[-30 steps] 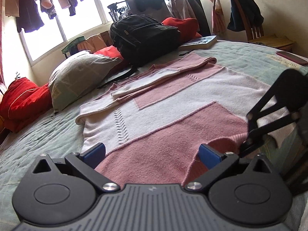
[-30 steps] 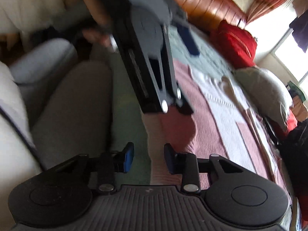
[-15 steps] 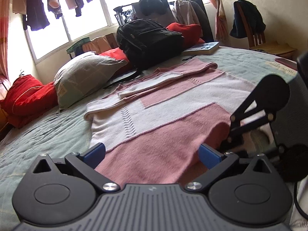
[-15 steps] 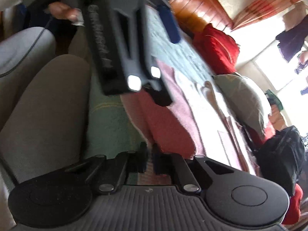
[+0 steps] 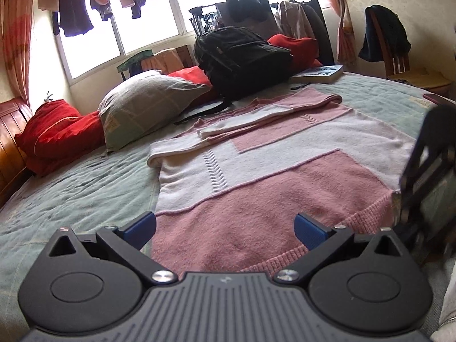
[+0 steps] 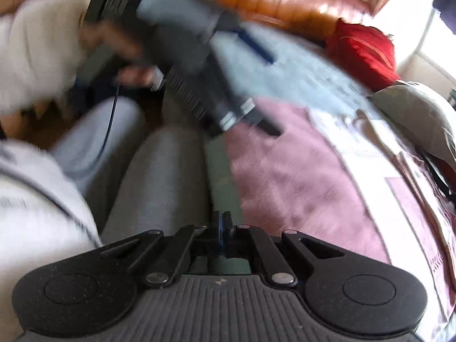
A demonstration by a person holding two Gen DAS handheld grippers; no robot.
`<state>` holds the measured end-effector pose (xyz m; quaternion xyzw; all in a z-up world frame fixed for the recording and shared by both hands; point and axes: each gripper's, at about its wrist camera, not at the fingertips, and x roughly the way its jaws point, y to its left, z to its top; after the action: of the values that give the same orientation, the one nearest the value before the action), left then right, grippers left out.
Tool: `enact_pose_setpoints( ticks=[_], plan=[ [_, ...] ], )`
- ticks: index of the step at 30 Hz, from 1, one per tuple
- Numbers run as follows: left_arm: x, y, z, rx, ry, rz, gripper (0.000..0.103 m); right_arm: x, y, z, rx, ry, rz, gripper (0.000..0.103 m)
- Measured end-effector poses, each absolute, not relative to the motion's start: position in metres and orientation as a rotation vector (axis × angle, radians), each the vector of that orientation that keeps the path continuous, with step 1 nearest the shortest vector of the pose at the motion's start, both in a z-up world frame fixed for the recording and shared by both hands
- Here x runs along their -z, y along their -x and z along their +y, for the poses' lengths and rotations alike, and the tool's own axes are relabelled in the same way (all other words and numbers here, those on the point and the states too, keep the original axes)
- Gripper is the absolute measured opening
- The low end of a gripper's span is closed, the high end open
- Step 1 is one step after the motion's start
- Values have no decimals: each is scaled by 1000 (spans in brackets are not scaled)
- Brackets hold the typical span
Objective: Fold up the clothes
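A pink and white knit sweater lies flat on the bed, sleeves folded across its far part. My left gripper is open and empty, its blue pads over the sweater's near pink hem. My right gripper is shut with nothing visible between the pads, near the sweater's edge beside the person's grey-trousered leg. The right gripper's body shows at the right edge of the left wrist view. The left gripper shows blurred in the right wrist view.
A green bedspread covers the bed. A grey pillow, red cushions, a black backpack and a book lie at the far side. A wooden chair stands at the right.
My right gripper has closed from open to shut. My left gripper stayed open and shifted left along the hem; the lifted fold at the hem now lies flat.
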<state>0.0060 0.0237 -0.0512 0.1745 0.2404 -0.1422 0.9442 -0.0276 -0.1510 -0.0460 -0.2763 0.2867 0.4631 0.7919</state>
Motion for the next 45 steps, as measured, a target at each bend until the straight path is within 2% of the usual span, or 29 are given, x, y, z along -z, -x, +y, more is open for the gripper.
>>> enact_pose_setpoints(
  ticks=[4,14,20,24,27,29,33,35,39,40,45],
  plan=[
    [57,-14,23,277,-358,505,102,31,10,-166,-885,593,563,4],
    [88,-39,19,275,-349,616,102,50,-22,-204,-730,530,664,5],
    [87,-46,24,282,-294,647,102,53,-38,-222,-674,487,681,14],
    [79,-47,18,314,-292,619,102,62,-64,-226,-612,426,724,16],
    [88,-50,21,320,-272,670,102,74,-68,-234,-596,402,752,20],
    [94,-49,33,328,-205,702,102,73,-59,-244,-583,377,750,27],
    [88,-40,48,318,-161,721,102,66,-44,-253,-542,366,727,56],
    [76,-30,48,310,-220,669,102,60,-37,-249,-543,388,699,64],
    [56,-8,33,332,-443,558,102,44,-19,-219,-619,465,607,93],
    [55,-3,26,344,-524,544,102,42,-14,-209,-648,491,584,97],
    [67,18,2,401,-787,523,102,51,8,-158,-769,665,523,103]
  ],
)
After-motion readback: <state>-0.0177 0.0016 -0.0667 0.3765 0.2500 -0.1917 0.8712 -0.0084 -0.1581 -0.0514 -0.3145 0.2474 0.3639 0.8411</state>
